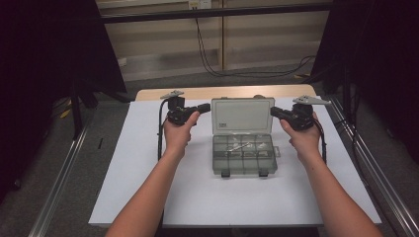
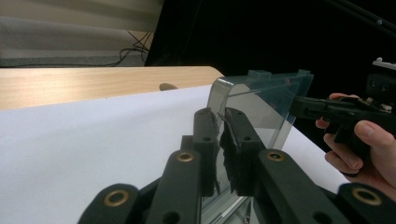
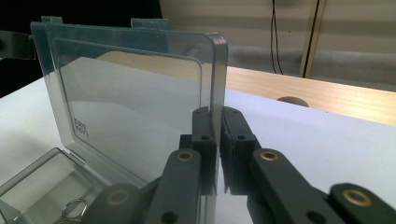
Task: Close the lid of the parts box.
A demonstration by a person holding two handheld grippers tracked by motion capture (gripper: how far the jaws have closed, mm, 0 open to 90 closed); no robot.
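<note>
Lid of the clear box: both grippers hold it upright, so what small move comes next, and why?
Probably swing the lid forward and down over the box, moving together. The left gripper and right gripper each pinch a side edge, and it stands raised.

Recording lab or test bay, not a home. Table: white sheet over a pale wood top. Black curtains hang on both sides. Metal rails flank the table. Cables trail across grey floor. Bare beige wall panels behind.
</note>
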